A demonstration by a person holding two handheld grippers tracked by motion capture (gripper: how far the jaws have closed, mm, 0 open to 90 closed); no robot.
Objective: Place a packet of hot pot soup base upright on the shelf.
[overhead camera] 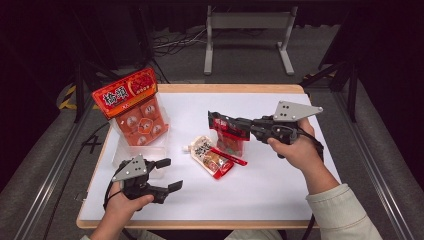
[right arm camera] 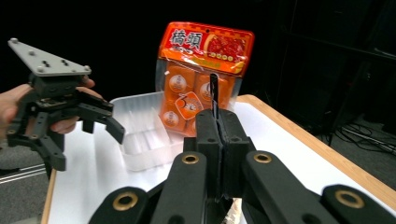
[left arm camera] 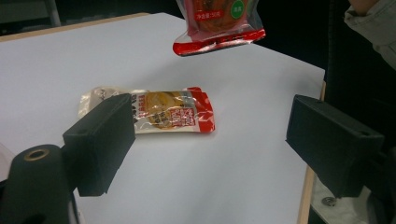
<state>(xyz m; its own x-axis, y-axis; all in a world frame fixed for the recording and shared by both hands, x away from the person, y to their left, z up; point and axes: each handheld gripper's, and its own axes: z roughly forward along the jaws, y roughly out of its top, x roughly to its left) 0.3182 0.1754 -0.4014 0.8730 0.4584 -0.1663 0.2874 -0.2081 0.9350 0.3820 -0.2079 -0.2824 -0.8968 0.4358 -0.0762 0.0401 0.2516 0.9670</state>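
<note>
Desk is carrying everything, white top with a wood edge. At its far left the big orange snack bag is standing upright in the clear plastic tray, leaning a bit back; in the right gripper view the same orange snack bag is rising behind the tray.

Your right gripper is hovering over the middle of the desk, pointing toward the left side, with its jaws closed together on the top edge of the red pouch. That pouch is hanging off the jaws, clear of the desk, just right of the second pouch. In the left gripper view the bottom seam of the red pouch is dangling above the desk surface. In the right gripper view the jaws are pressing flat against each other with a thin dark edge of the pouch sticking up between them.

Your left gripper is sitting low near the front left of the desk, beside the tray, jaws standing wide apart with nothing between them.

The second pouch is lying flat on the desk centre, white end toward the tray, red end toward you; second pouch is showing past the left jaws, not touched.
</note>
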